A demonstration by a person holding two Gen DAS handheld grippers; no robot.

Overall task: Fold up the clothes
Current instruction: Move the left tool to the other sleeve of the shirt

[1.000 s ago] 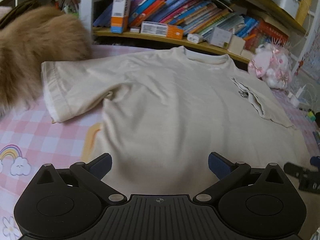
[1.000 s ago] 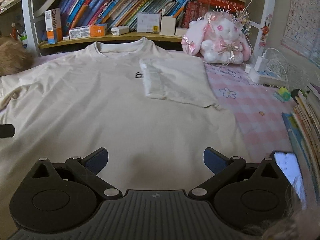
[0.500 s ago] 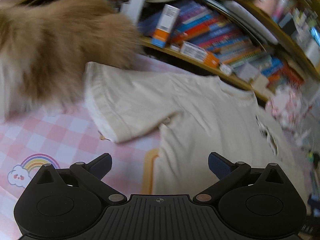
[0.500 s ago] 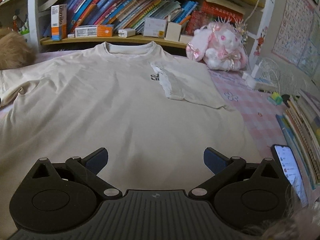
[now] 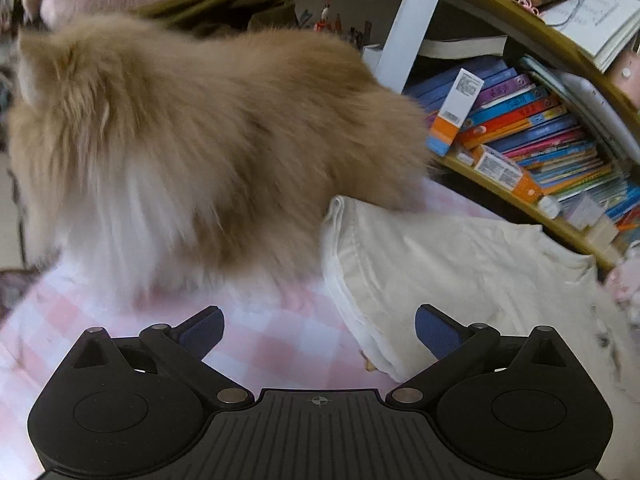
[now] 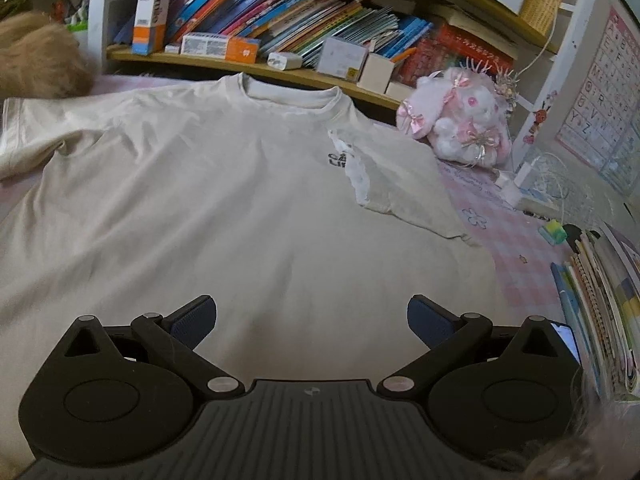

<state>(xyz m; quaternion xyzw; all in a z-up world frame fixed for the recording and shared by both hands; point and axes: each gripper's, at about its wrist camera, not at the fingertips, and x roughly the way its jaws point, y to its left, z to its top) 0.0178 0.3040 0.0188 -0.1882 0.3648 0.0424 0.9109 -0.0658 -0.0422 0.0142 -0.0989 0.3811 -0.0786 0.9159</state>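
A cream T-shirt [image 6: 240, 208] lies flat on a pink checked sheet [image 6: 516, 232], collar toward the bookshelf. Its right sleeve [image 6: 404, 188] is folded in over the chest, half covering a black print. The left sleeve [image 5: 400, 280] lies spread out, its hem just ahead of my left gripper [image 5: 320, 330], which is open and empty above the sheet [image 5: 280, 332]. My right gripper [image 6: 312, 320] hovers open over the shirt's lower middle, holding nothing.
A fluffy tan animal [image 5: 192, 136] sits close on the sheet, touching the left sleeve's far edge. A bookshelf [image 6: 280, 28] runs along the back. A pink plush toy [image 6: 460, 124] and chargers [image 6: 516, 176] lie at the right, with stacked books [image 6: 604, 292] and a phone [image 6: 566, 338].
My left gripper has swung left from the shirt's body to the left sleeve, and the furry animal now fills that view. My right gripper has risen a little and turned slightly left. Both stayed open.
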